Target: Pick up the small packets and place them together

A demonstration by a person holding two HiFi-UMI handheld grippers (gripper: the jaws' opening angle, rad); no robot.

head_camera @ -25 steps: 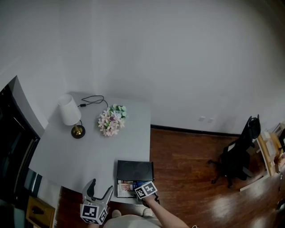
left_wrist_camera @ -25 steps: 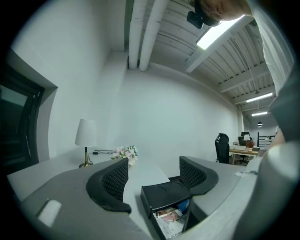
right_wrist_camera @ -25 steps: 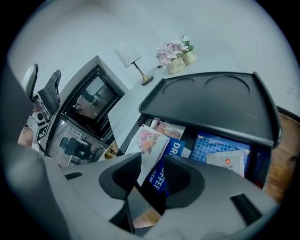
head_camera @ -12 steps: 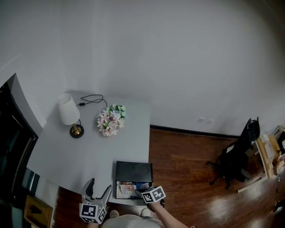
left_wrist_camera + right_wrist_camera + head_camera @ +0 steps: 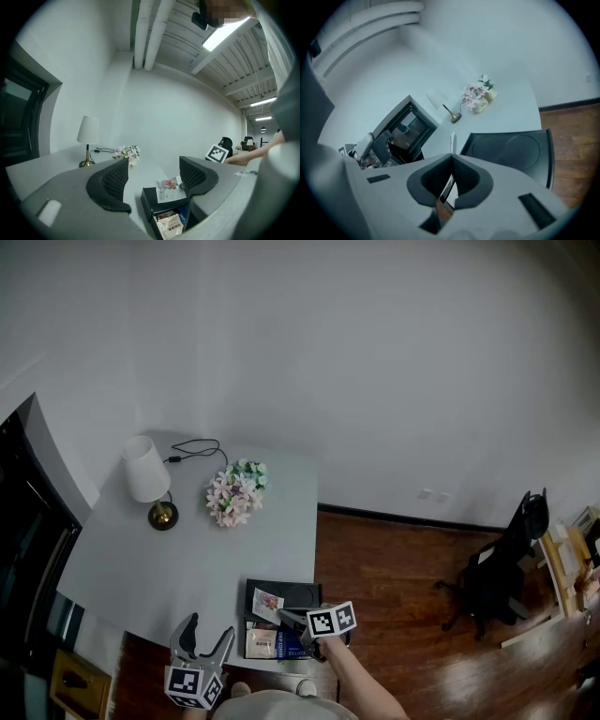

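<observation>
My right gripper (image 5: 287, 615) is shut on a small white packet with a pink picture (image 5: 267, 603), held just above the black tray (image 5: 298, 589). In the right gripper view the packet (image 5: 452, 139) shows edge-on, pinched between the closed jaws (image 5: 452, 161). A beige packet (image 5: 262, 643) and a blue packet (image 5: 294, 645) lie at the table's front edge, just in front of the tray. My left gripper (image 5: 210, 629) hangs open and empty off the front edge, to the left of the packets. In its view the held packet (image 5: 168, 187) hangs over the tray (image 5: 151, 202), between the open jaws (image 5: 154, 176).
The white table (image 5: 141, 559) carries a lamp (image 5: 148, 479) with a black cord and a flower bunch (image 5: 235, 491) at the back. To the right are a wooden floor (image 5: 394, 577) and a black office chair (image 5: 497, 573). A dark cabinet (image 5: 23, 549) stands at the left.
My right gripper closed on the pink-pictured packet at the table's front edge and lifted it up over the black tray. The left gripper stayed put.
</observation>
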